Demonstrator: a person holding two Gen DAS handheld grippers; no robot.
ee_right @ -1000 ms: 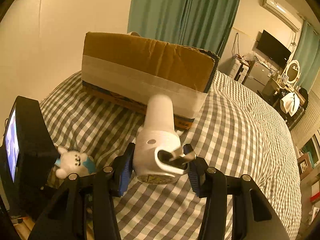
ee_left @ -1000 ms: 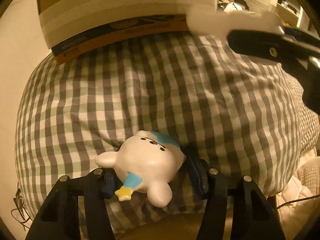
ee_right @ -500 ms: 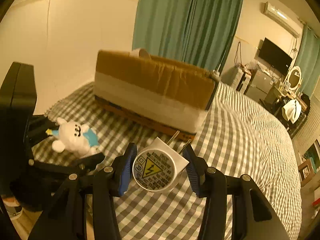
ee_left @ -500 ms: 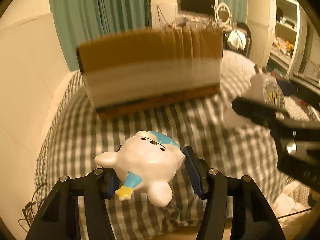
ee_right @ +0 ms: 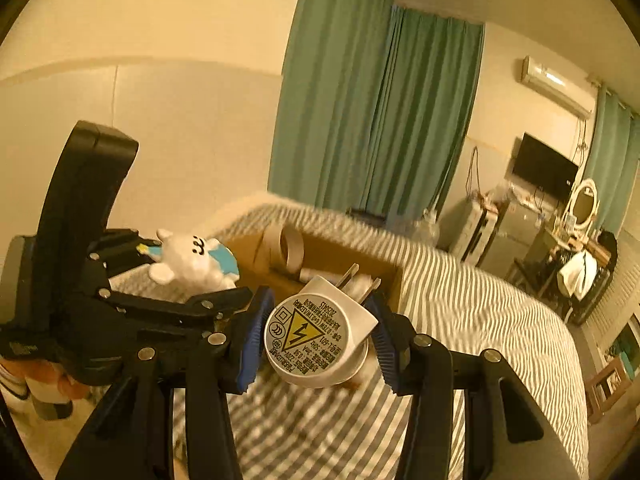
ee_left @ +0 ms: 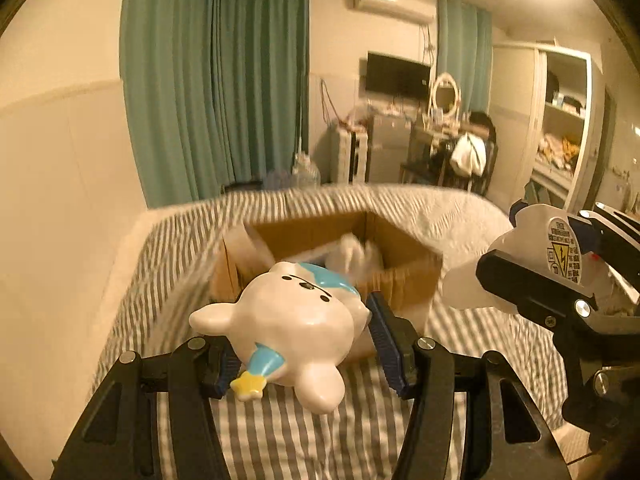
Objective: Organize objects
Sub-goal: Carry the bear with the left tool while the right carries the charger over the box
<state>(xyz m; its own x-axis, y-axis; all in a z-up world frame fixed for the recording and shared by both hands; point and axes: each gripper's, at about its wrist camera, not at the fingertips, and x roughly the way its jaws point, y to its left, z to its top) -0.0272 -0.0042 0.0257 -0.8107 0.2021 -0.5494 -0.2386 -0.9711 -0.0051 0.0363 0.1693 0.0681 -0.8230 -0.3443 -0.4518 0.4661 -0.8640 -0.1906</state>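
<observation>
My left gripper [ee_left: 304, 344] is shut on a white bear figurine [ee_left: 292, 324] with a blue scarf and yellow star, held in the air in front of an open cardboard box [ee_left: 400, 276]. It also shows in the right wrist view [ee_right: 192, 264]. My right gripper [ee_right: 316, 336] is shut on a white plug-in device [ee_right: 316, 340] with a yellow warning label and two prongs. That device shows at the right of the left wrist view [ee_left: 532, 256]. The box [ee_right: 320, 256] holds a tape roll [ee_right: 290, 250] and blurred white items.
The box stands on a bed with a grey-checked cover [ee_left: 280, 440]. Teal curtains [ee_left: 224, 80] hang behind. A wall [ee_right: 160, 120] runs along the bed's left side. A dresser, mirror and wall TV [ee_left: 396, 76] stand at the far right.
Both grippers have risen with their objects. The box's open top and contents have come into view. The white device has been turned so its label faces the camera.
</observation>
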